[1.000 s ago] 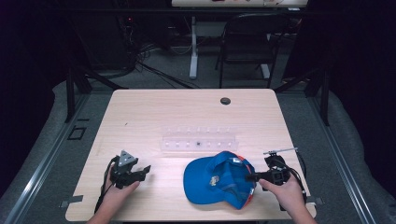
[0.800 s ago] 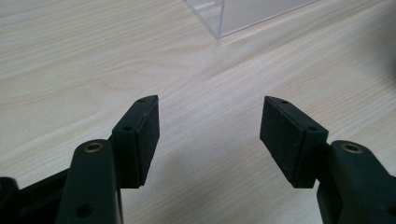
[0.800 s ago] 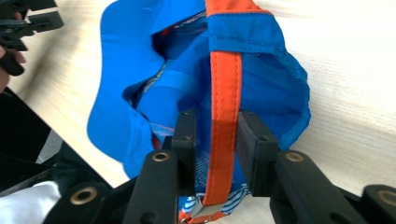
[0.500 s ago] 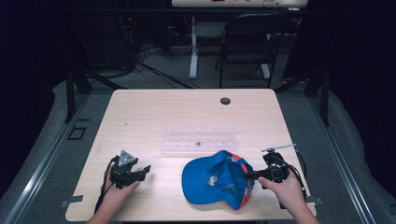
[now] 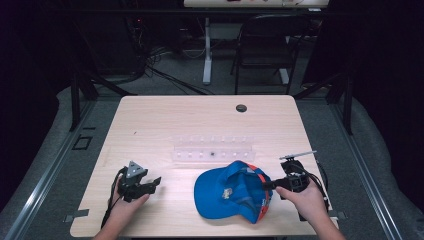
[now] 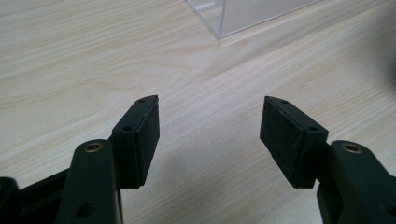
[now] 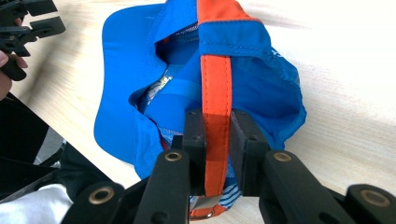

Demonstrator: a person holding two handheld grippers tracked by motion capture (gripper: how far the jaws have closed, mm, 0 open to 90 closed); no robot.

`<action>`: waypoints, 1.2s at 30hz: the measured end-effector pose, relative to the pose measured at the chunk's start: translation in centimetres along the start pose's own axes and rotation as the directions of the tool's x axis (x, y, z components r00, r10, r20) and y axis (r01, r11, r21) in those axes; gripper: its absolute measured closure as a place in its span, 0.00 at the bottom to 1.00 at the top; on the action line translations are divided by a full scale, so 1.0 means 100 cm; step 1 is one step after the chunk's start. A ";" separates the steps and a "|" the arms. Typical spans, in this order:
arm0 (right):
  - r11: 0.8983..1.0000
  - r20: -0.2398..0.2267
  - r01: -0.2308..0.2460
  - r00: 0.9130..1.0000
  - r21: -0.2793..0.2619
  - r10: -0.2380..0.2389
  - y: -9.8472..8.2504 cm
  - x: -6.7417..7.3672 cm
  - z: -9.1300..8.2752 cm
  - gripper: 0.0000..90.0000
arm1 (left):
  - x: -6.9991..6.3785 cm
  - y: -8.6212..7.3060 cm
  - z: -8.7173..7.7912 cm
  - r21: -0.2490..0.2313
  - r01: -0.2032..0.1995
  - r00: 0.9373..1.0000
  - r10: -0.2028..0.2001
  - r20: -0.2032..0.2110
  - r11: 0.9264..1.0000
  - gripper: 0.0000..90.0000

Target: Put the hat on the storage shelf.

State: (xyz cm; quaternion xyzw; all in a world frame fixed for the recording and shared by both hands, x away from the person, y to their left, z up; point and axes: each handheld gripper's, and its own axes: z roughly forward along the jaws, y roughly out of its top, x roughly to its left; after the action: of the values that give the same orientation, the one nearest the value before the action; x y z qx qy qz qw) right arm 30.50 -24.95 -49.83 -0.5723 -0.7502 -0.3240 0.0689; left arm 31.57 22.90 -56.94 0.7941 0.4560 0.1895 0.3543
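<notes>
A blue cap (image 5: 227, 192) with an orange back strap (image 7: 215, 79) lies upside down near the table's front edge, right of centre. My right gripper (image 5: 272, 185) is shut on that orange strap at the cap's right side; in the right gripper view the strap runs up between the two pads (image 7: 217, 149). My left gripper (image 5: 150, 184) rests on the wood at the front left, well apart from the cap. Its jaws stand open with only bare table between them (image 6: 208, 135).
A clear plastic rack (image 5: 212, 149) lies across the middle of the table (image 5: 165, 120); its corner (image 6: 243, 16) shows ahead of the left gripper. A round cable hole (image 5: 241, 108) sits near the far edge. A chair and cables stand beyond the table.
The right gripper has pulled the cap a little to the left and tilted it. The left gripper has stayed put.
</notes>
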 end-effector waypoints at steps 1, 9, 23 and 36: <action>1.000 0.008 -0.001 1.000 -0.001 0.001 0.001 0.001 0.000 0.86 | 0.000 0.000 0.000 -0.001 0.000 1.000 0.000 0.000 1.000 0.43; 1.000 0.069 0.017 0.997 0.019 -0.018 0.013 0.011 -0.009 0.86 | 0.000 0.000 0.000 0.001 -0.004 1.000 0.004 -0.001 1.000 0.43; 0.994 0.102 0.040 0.994 0.099 -0.050 0.037 0.032 -0.016 0.87 | 0.000 0.000 0.000 -0.001 0.000 1.000 0.000 0.001 1.000 0.43; 0.988 0.149 0.003 0.989 0.153 -0.026 0.059 0.053 -0.025 0.87 | 0.001 0.000 -0.001 -0.001 0.002 1.000 -0.002 0.003 1.000 0.43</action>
State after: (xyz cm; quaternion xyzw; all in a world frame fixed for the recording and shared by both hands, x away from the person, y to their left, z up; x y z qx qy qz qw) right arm 33.39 -21.24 -42.90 -0.5827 -0.7800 -0.2221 0.0535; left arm 31.55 22.97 -56.91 0.7938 0.4562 0.1881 0.3556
